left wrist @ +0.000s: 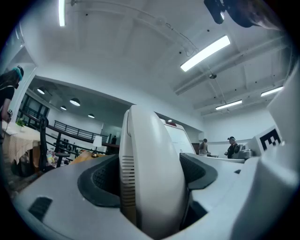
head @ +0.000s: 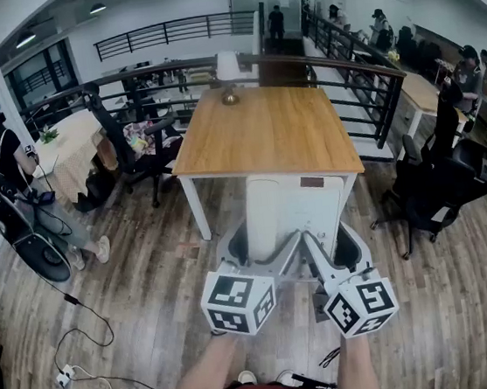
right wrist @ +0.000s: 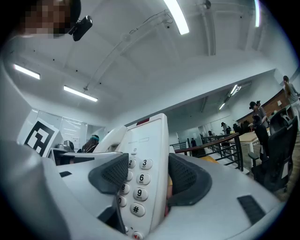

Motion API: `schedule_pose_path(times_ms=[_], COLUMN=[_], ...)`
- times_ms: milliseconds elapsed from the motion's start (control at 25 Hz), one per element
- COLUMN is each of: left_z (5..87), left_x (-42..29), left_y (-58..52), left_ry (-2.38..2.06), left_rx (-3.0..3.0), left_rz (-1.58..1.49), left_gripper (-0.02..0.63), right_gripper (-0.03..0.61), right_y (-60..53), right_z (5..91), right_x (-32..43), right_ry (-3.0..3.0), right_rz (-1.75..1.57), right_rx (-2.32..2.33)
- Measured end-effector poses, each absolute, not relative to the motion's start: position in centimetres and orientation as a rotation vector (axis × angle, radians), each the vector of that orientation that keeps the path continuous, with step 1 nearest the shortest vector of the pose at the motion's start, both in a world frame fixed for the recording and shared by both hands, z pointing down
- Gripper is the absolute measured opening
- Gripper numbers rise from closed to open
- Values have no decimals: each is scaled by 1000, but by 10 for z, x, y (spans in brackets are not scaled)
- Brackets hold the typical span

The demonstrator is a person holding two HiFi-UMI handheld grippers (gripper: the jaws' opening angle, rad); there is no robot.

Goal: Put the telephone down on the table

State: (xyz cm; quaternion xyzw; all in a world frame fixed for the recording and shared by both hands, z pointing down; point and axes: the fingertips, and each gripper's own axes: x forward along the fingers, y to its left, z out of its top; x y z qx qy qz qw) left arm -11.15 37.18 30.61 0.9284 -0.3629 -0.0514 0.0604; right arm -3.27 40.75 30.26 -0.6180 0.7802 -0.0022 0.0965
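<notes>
Telephone (head: 294, 214), white, is up in the air just short of the table's (head: 267, 133) near edge, not on it, carried between my two grippers. My left gripper (head: 249, 254) has its jaws spread wide and clamped on the handset (left wrist: 150, 173) side. My right gripper (head: 339, 252) is clamped the same way across the keypad (right wrist: 138, 180) side, pads pressing the body. Lamp (head: 227, 70) stands at the table's far edge, office chair (head: 136, 145) left of the table.
</notes>
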Motion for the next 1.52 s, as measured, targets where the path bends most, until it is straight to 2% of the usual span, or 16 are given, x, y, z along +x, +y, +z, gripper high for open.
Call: schedule_pose_path(times_ms=[440, 760, 1200, 1520], left_z=[305, 315, 341, 341], left_x=[-183, -207, -171, -102], left_y=[381, 379, 335, 285], left_ry=[-1125, -1109, -1089, -1083], left_rx=[2786, 2787, 2779, 2796], left_rz=[-181, -170, -102, -52], left_gripper=[408, 408, 408, 408], right_gripper=[279, 279, 279, 279], right_y=[416, 414, 371, 322], right_z=[300, 311, 337, 340], right_x=[-104, -128, -92, -23], right_ry=[2349, 2344, 2320, 2288], right_rz=[-3, -34, -100, -135], right_rx=[-1829, -1839, -1860, -1852])
